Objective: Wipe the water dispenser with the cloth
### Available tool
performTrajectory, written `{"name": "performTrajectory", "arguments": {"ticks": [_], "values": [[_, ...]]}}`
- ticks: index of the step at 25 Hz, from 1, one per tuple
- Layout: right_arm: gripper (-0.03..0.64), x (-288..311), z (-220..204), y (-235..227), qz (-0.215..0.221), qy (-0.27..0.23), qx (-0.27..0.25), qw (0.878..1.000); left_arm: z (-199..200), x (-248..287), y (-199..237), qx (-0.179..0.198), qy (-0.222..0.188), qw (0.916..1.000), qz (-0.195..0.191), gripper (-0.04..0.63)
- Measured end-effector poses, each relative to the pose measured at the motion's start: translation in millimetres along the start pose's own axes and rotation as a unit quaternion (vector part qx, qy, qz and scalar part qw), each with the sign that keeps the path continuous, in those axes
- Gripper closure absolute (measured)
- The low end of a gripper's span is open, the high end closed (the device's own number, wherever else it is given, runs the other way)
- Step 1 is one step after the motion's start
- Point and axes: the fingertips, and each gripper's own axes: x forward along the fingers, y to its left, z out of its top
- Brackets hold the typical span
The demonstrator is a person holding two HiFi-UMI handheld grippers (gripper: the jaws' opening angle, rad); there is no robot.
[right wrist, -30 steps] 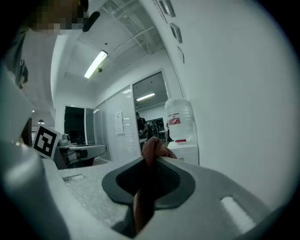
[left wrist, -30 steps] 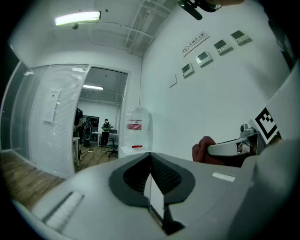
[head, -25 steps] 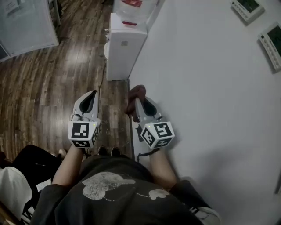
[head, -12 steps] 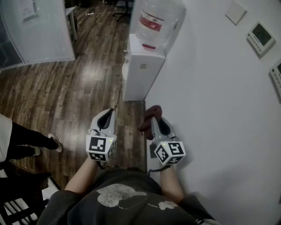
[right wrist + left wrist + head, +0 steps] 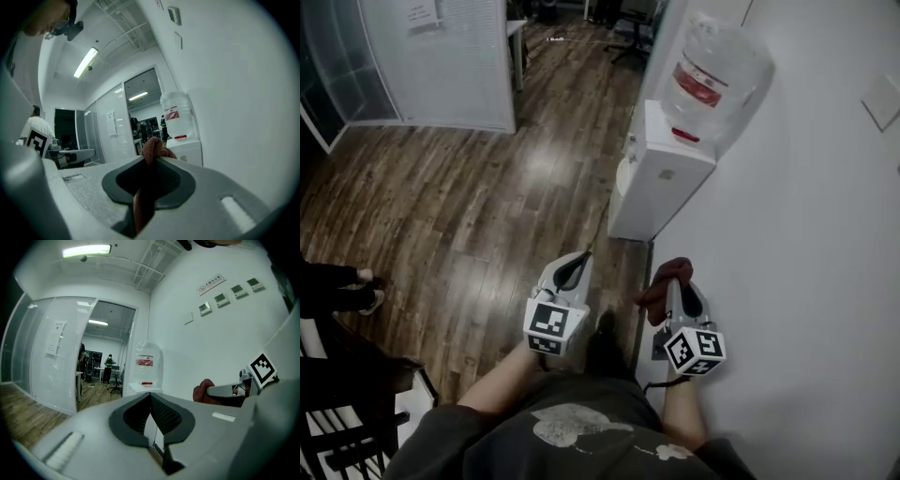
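Observation:
A white water dispenser [image 5: 661,178] with a clear bottle [image 5: 712,80] on top stands against the white wall, well ahead of both grippers. It also shows small in the left gripper view as the dispenser [image 5: 143,376] and in the right gripper view as the dispenser [image 5: 180,133]. My right gripper [image 5: 672,281] is shut on a reddish-brown cloth [image 5: 664,283], which bunches out past the jaws as the cloth [image 5: 152,152]. My left gripper [image 5: 573,267] is shut with nothing in it, held level beside the right one.
Dark wood floor [image 5: 469,216] spreads to the left. A glass partition [image 5: 441,66] with blinds stands at the far left. A person's foot [image 5: 361,300] shows at the left edge. The white wall [image 5: 806,262] runs close along my right side.
The view has lifted and both grippers have come closer to the dispenser, which now sits nearer the frame's middle with its bottle fully in sight. The cloth stays gripped.

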Motion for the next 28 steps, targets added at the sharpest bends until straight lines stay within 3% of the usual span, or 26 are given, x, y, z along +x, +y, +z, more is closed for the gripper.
{"name": "performTrajectory", "arguments": {"ticks": [3,8,15,21,28], "values": [[0.575,40,8,-10,0.005,-0.012,0.008,1.000,11,23,18,-0.011,-0.005,0.9998,0.017,0.577],[0.575,85,14,-60,-0.039,-0.009,0.018,0.999,2,80,17,-0.016,0.019,0.9997,-0.003,0.576],[0.575,175,23,-127,-0.074,-0.004,0.032,0.997,-18,201,29,-0.034,0.071,0.9967,-0.019,0.577],[0.575,242,28,-187,-0.121,-0.007,0.049,0.991,-13,301,41,-0.044,0.062,0.9966,-0.033,0.577],[0.575,277,15,-229,-0.188,0.000,0.040,0.981,-34,334,65,-0.058,0.076,0.9947,-0.038,0.577]]}}
